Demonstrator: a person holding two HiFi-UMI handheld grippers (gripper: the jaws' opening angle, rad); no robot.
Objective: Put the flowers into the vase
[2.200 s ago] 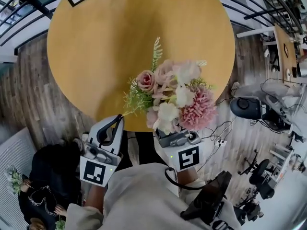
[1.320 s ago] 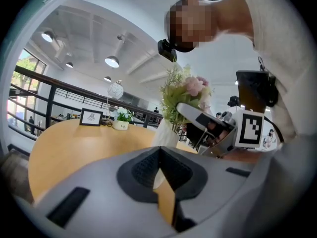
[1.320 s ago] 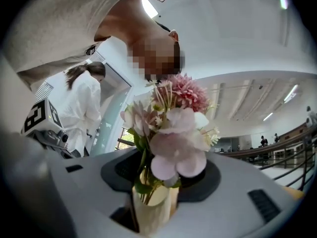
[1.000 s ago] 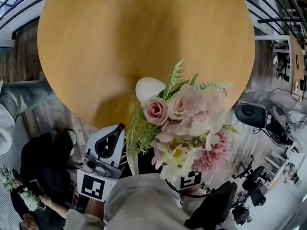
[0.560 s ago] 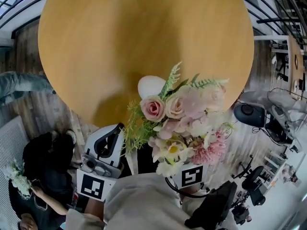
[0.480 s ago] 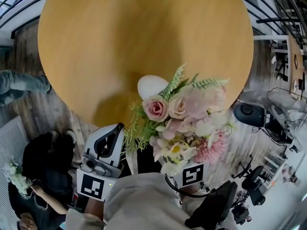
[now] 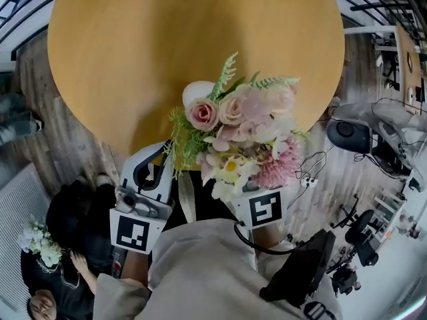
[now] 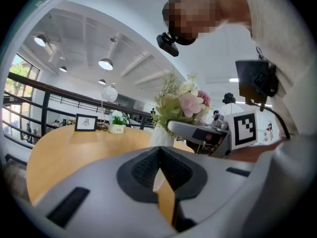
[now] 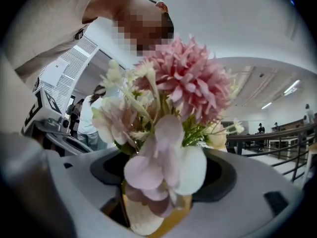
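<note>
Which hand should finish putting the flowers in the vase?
Probably right. The right gripper has the flowers between its jaws, which have just been opening, at the vase; the left gripper is shut, empty, to the side.

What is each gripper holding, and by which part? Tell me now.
Nothing is held. The right gripper has just been opening its jaws, which stand clear of the bouquet between them in the white vase. The left gripper is shut, empty.
</note>
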